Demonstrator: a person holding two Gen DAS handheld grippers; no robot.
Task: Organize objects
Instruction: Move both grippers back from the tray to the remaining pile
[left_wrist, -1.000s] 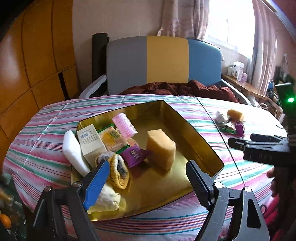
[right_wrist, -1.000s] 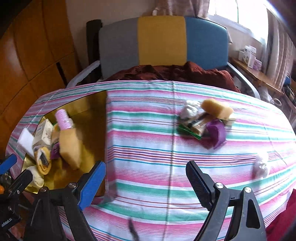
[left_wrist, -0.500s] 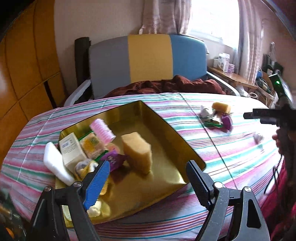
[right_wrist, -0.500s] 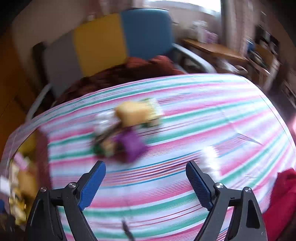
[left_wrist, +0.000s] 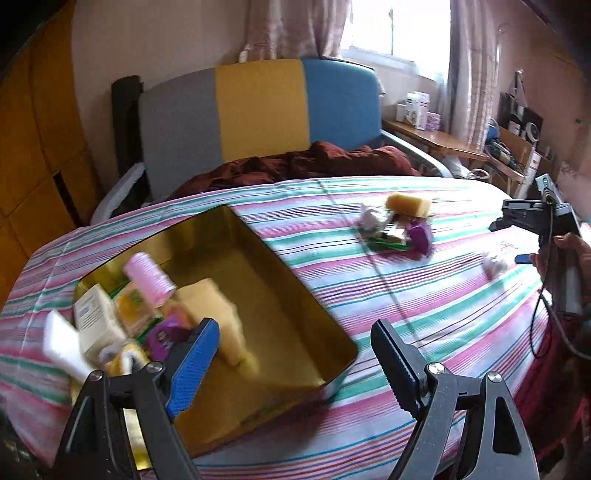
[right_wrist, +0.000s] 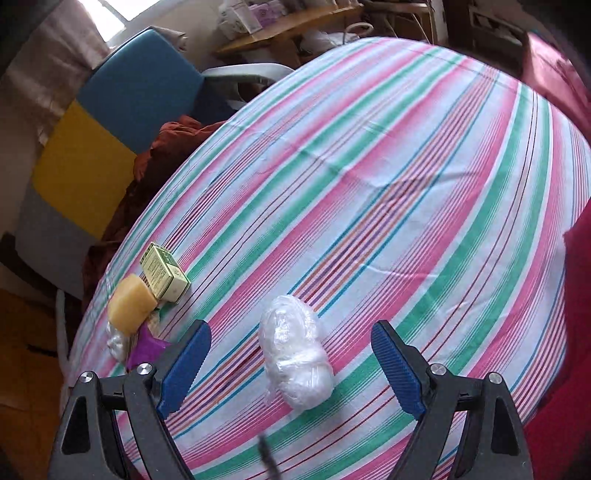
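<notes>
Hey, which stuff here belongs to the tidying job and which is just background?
Job:
gold metal tray
white plastic-wrapped bundle
yellow sponge block
small green carton
purple packet

Background:
striped tablecloth
grey-yellow-blue chair
dark red blanket

The right gripper (right_wrist: 290, 373) has swung (rolling) over to the plastic-wrapped bundle (right_wrist: 295, 363).

Open striped surface (right_wrist: 424, 177) is left free around the plastic-wrapped bundle (right_wrist: 295, 363), approachable from either side. Passage toward the gold tray (left_wrist: 295, 291) is obstructed by a small cluster: yellow sponge (right_wrist: 131, 304), green box (right_wrist: 164, 273).
</notes>
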